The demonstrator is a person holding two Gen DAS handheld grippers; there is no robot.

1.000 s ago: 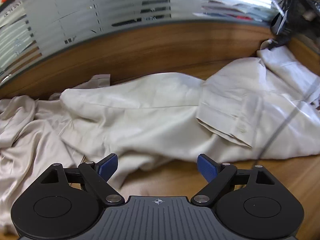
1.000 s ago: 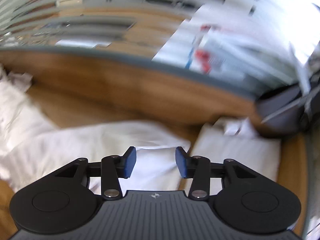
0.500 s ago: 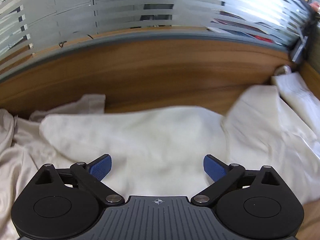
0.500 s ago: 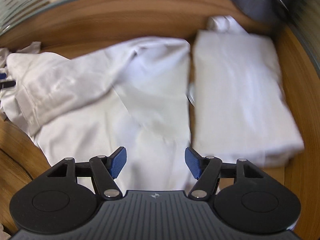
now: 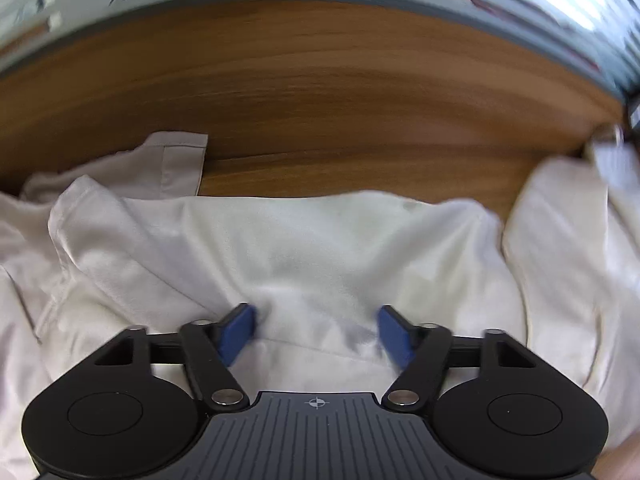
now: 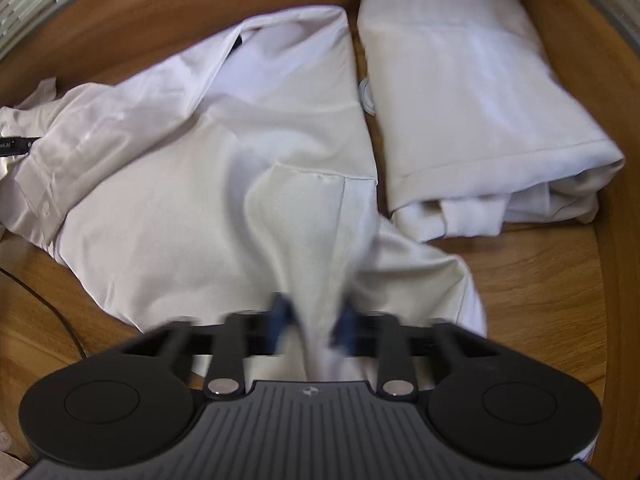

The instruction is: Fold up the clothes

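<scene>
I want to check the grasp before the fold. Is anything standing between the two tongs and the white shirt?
Nothing visible does. The left tongs are closing with the white shirt directly between the blue pads, no other thing there. The right tongs are closing on a raised fold of the same shirt.

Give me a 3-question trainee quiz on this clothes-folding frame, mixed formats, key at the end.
1. True or false: the right hand-held gripper has a ridge of the spread white garment between its closing jaws.
2. Multiple choice: in the right wrist view, the folded white stack lies (A) on top of the spread garment, (B) beside it on the wooden table, toward the picture's right, (C) in a basket.
3. Fill in: the left hand-held gripper has its blue pads apart, closing over bunched white ____.

Key: 1 true; 2 B; 3 fabric.
</scene>
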